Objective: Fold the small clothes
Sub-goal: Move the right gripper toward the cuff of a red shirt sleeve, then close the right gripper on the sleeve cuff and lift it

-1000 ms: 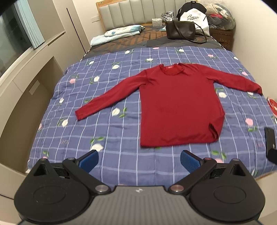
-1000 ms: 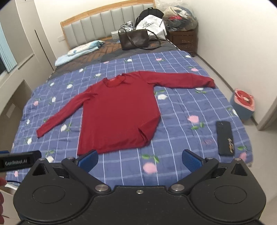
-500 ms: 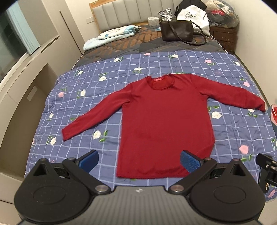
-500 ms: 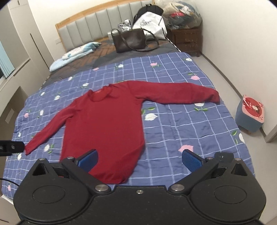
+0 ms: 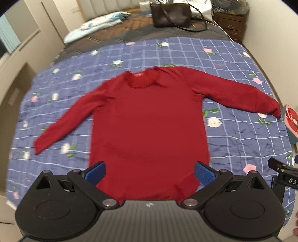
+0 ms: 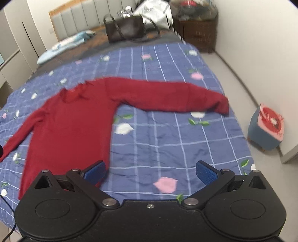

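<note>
1. Bedroom; the bed (image 5: 232,61) carries a blue checked floral quilt (image 6: 167,130), with a brown handbag (image 5: 171,13) and a pale pillow (image 5: 96,22) up at the padded headboard (image 6: 78,24).
2. My left claw (image 5: 150,169): blue pads wide apart, holding nothing. It now sits low over the hem of the red long-sleeved top (image 5: 149,121); a second ago the hem lay well ahead of it.
3. My right claw (image 6: 150,170): pads likewise wide apart and empty, over bare quilt just beside the top's (image 6: 69,126) right edge. It has closed in too; the dark phone seen earlier is out of its view.
4. The top lies flat, face up, both sleeves spread, one hem corner turned over.
5. Both views blurred, so I am mid-advance.
6. Judgement: no fold begun; the approach is ending, first grasp likely at hem or sleeve.
</note>
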Demonstrator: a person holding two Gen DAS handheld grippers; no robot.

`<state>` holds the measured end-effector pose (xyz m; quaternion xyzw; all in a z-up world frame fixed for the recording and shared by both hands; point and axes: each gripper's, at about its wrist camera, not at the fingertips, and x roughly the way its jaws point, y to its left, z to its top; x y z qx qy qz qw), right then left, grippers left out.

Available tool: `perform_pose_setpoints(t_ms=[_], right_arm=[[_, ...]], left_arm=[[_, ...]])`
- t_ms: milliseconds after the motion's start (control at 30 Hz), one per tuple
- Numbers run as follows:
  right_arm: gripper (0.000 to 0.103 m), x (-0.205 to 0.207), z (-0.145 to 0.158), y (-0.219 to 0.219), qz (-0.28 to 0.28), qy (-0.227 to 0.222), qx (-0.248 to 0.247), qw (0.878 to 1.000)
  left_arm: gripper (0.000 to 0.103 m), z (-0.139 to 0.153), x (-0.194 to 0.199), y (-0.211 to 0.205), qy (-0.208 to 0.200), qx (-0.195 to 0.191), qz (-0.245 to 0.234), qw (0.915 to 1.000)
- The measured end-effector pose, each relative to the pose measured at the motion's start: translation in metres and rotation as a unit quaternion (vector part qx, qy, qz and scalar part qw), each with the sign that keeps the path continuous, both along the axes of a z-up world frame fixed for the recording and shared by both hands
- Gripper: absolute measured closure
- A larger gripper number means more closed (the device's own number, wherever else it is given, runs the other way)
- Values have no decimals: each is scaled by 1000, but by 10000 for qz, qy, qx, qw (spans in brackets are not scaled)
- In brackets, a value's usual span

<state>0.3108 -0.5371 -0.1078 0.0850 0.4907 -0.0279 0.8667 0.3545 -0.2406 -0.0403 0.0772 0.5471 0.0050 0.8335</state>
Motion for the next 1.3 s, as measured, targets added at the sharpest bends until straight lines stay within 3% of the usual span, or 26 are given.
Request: perform_pose_setpoints(t_ms=[200,333,433,500,633,867,1100,1200,1300], right_arm=[[0,37,-58,-79,-658,307,462,9963],[0,58,-94,-141,-1471,222,1293,9804],[1,67,-117,-182,-2178,2,2306,9483],[1,73,-131,-203,-2655,-166,2956,9175],[1,92,-146,-223,-3124,-347,3575,8794],[1,129,-156,-237,-3622,-514,3834,8481],[6,144,-170,-251,-4700,-618,3802,7942],[19,145,-173,-253,-5040,-555,3646,7810],[39,145,-174,-253,-5236,-402,3343,7826]], left_arm=[[0,-86,26,-26,45,-319,-184,9993],[0,-138,38,-45,88,-285,-309,9991],[0,-169,45,-60,178,-261,-529,9981],[0,-191,47,-71,402,-245,-760,9960],[0,-224,38,-86,938,-150,-1025,9902],[0,-234,-7,-122,1432,-318,-1787,9729],[0,-206,-19,-137,1603,-990,-1795,9656],[0,-192,-18,-134,1511,-1100,-1640,9686],[0,-179,-10,-130,1354,-1085,-1447,9741]])
